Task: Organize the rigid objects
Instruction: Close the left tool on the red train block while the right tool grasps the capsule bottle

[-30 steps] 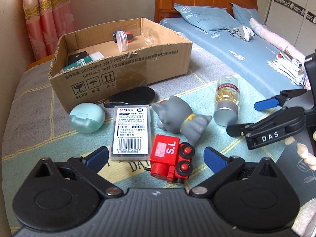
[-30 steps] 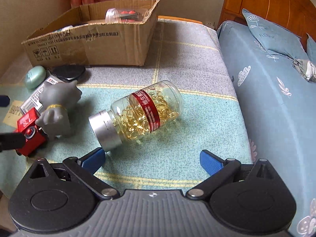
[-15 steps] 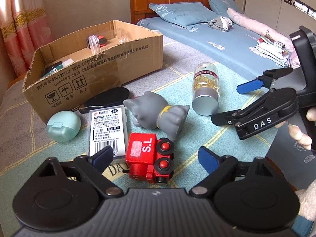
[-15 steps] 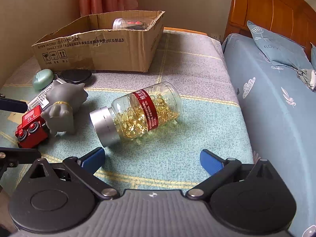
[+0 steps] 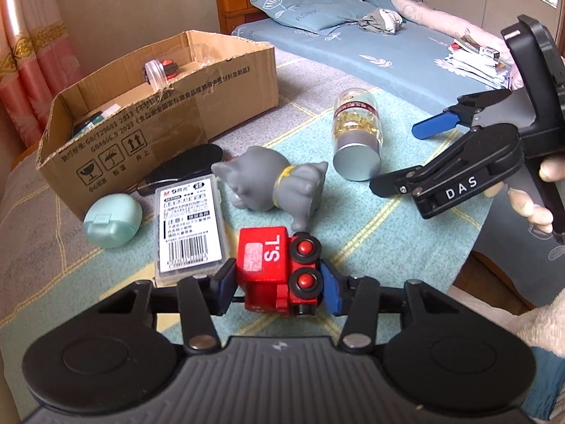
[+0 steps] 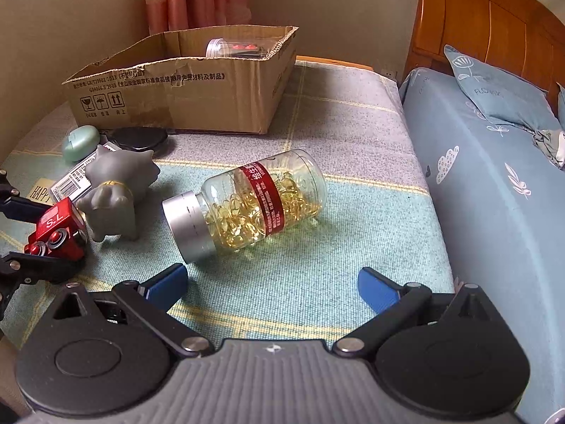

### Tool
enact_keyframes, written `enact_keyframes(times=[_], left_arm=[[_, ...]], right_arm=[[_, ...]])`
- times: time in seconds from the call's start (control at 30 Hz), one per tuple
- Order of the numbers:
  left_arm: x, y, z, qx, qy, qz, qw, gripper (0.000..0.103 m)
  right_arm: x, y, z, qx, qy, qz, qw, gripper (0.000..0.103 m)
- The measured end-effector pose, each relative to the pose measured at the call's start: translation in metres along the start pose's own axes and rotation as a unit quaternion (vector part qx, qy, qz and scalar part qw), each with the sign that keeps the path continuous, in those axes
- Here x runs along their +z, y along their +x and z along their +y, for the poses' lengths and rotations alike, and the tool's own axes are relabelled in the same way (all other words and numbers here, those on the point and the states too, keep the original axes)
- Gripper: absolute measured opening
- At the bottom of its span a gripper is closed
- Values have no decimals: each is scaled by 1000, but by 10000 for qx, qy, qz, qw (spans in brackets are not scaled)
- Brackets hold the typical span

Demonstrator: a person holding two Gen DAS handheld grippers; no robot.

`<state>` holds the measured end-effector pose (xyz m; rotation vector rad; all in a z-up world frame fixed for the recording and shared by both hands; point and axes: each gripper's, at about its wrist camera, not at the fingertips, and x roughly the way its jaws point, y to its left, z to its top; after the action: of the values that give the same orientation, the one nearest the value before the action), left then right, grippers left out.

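My left gripper is shut on a red toy train marked "S.L", which rests on the teal blanket; it also shows in the right wrist view. A grey toy cat lies just behind it. A clear capsule bottle with a silver cap lies on its side in front of my right gripper, which is open and empty, a little short of it. The open cardboard box stands at the back and holds a clear jar.
A mint oval case, a white lead box and a black glasses case lie left of the train. A bed with blue bedding runs along the right. A wooden headboard stands behind.
My left gripper has moved forward and closed its fingers on the red train. My right gripper has drawn slightly nearer the capsule bottle and stays open.
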<state>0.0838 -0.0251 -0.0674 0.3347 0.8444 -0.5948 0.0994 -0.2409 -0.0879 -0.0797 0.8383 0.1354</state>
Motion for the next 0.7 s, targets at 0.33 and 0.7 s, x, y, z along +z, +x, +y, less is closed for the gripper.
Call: enact_keyframes(times=[0.33, 0.7], left_arm=[[-28, -18, 35, 282, -832, 27, 9961, 49], [-27, -14, 35, 332, -913, -16, 9953, 53]], right_arm=[[3, 3, -4, 262, -315, -56, 9991, 103], [22, 8, -5, 600, -1066, -25, 9925, 103]])
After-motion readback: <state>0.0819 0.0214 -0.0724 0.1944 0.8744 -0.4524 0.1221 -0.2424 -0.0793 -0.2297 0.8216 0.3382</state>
